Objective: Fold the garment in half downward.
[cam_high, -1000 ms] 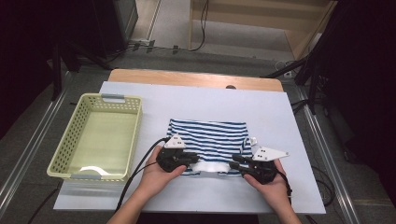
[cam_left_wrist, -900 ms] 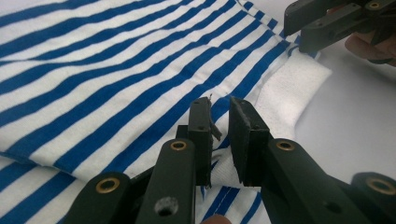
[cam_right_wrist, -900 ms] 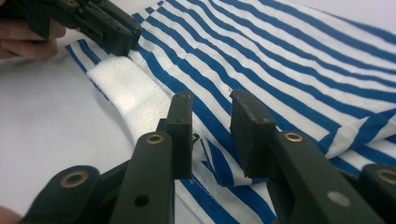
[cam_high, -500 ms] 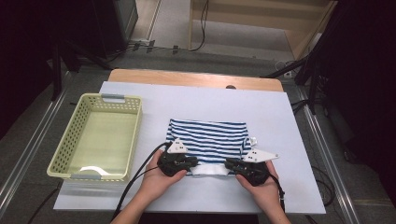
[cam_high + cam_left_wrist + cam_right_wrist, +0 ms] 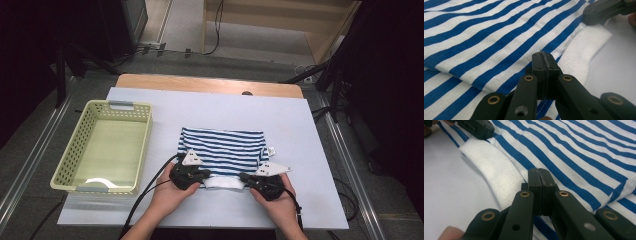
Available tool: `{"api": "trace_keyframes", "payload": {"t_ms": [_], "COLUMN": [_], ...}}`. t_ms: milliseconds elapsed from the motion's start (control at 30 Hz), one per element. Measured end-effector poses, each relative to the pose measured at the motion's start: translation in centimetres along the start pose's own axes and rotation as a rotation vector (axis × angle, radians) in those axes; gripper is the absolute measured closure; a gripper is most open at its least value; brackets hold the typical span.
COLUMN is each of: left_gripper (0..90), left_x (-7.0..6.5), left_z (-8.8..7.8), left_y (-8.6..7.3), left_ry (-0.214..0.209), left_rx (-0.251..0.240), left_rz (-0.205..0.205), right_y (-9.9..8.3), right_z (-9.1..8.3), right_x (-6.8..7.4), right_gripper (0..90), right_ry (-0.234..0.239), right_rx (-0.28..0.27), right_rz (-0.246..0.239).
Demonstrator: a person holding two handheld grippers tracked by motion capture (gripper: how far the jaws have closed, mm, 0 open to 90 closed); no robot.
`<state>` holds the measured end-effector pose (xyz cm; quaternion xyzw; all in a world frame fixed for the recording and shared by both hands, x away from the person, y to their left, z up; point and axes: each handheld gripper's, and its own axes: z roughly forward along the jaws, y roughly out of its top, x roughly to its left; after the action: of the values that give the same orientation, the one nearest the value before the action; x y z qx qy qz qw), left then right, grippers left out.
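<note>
Striped shirt (image 5: 223, 150): left gripper (image 5: 199, 176) and right gripper (image 5: 248, 179) have just been closing and now clench its near hem, so lift both evenly to fold it flat

Pale green basket (image 5: 102, 147) sits on the left side of the white table (image 5: 300, 125), nothing in it. Behind the table there's grey floor (image 5: 190, 30) with some cables (image 5: 218, 20).
</note>
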<state>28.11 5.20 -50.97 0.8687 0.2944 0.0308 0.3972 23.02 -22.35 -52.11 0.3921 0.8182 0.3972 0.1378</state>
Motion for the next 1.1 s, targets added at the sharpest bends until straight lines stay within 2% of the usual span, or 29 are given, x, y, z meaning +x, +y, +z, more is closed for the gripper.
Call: {"api": "trace_keyframes", "payload": {"t_ms": [167, 267, 400, 467, 567, 667, 733, 800, 833, 933, 1000, 1033, 1100], "left_gripper": [87.7, 73.8, 52.9, 46.7, 35.9, 27.9, 23.9, 17.0, 14.0, 7.2, 0.0, 0.0, 0.0], "left_x": [0.0, 0.0, 0.1, 0.2, 0.3, 0.6, 0.8, 1.1, 1.5, 2.3, 2.5, 2.8, 3.3], "left_z": [-0.1, -0.4, -1.3, -1.8, -2.2, -3.2, -3.6, -3.8, -4.1, -4.5, -4.7, -4.8, -4.8], "left_y": [0.2, 0.3, 0.5, 0.8, 1.2, 2.2, 2.5, 2.6, 2.8, 3.0, 3.0, 3.0, 3.1], "left_ry": [-0.009, -0.002, 0.021, 0.025, 0.039, 0.056, 0.060, 0.053, 0.044, 0.036, 0.045, 0.033, 0.047], "left_rx": [0.004, -0.004, -0.054, -0.081, -0.095, -0.134, -0.155, -0.157, -0.171, -0.189, -0.191, -0.194, -0.198], "left_rz": [-0.009, 0.001, -0.001, -0.006, -0.004, -0.004, -0.020, -0.020, -0.040, -0.056, -0.059, -0.063, -0.073], "right_y": [-0.1, -0.1, -0.1, -0.1, -0.1, -0.1, -0.1, -0.1, -0.1, -0.1, -0.1, -0.1, -0.1], "right_z": [0.2, 0.2, 0.2, 0.2, 0.3, 0.3, 0.3, 0.3, 0.3, 0.3, 0.3, 0.3, 0.3], "right_x": [0.0, 0.0, 0.2, 0.2, 0.2, 0.2, 0.2, 0.1, 0.1, 0.1, 0.1, 0.1, 0.1], "right_gripper": [87.1, 87.2, 87.2, 87.2, 87.2, 87.2, 87.2, 87.2, 87.2, 87.2, 87.2, 87.2, 87.2], "right_ry": [-0.002, -0.006, -0.025, -0.025, -0.021, -0.019, -0.018, -0.015, -0.013, -0.017, -0.014, -0.015, -0.017], "right_rx": [0.010, 0.011, 0.014, 0.013, 0.012, 0.010, 0.008, 0.010, 0.009, 0.009, 0.009, 0.010, 0.010], "right_rz": [-0.003, -0.004, -0.016, -0.017, -0.013, -0.009, -0.012, -0.012, -0.010, -0.014, -0.012, -0.013, -0.012]}}
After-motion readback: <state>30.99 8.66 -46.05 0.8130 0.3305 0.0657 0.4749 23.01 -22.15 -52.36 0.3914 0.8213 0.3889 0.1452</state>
